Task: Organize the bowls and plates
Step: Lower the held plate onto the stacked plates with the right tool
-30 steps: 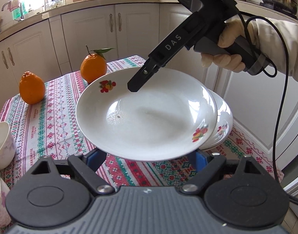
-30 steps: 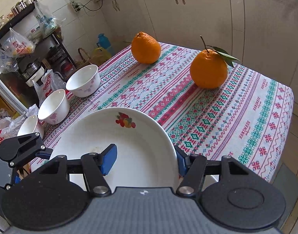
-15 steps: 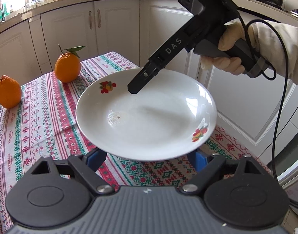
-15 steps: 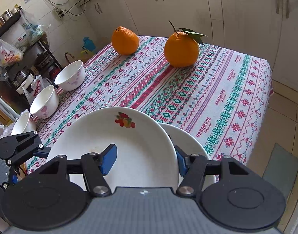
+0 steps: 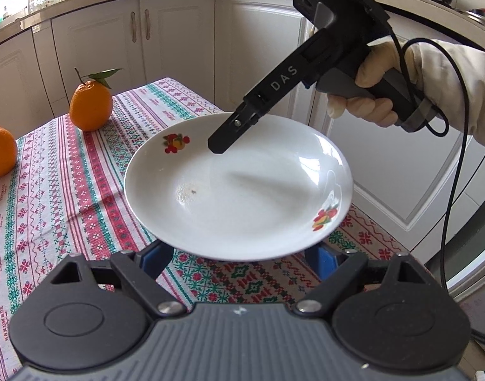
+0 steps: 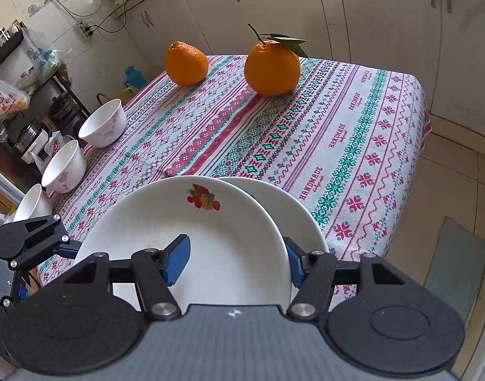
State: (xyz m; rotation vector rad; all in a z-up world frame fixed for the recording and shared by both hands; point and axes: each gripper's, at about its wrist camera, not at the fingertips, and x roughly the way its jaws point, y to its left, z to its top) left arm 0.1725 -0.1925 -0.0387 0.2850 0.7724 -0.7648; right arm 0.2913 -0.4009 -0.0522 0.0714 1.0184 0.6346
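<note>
We are carrying the upper plate (image 6: 191, 238), white with a fruit print, toward the second plate (image 6: 293, 209) that is lying on the table (image 6: 353, 133) at the lower centre of the right wrist view, and the job now is to stack one on the other. To do it well, we are judging that the carried plate should be kept level, centred over the lower one and lowered until the rims nest, without a sideways slide that could push the lower plate toward the table edge nearby.

The right gripper (image 6: 237, 262) is showing its jaws partly open: one blue pad is sitting over the inside of the plate, the other outside its rim, so it seems to be gripping the rim, though we cannot tell how firmly. The left gripper (image 5: 239, 258) is holding its jaws wide, both pads tucked under the near edge of the plate in the lower middle of the left wrist view; whether they are pressing or only supporting we cannot tell.
</note>
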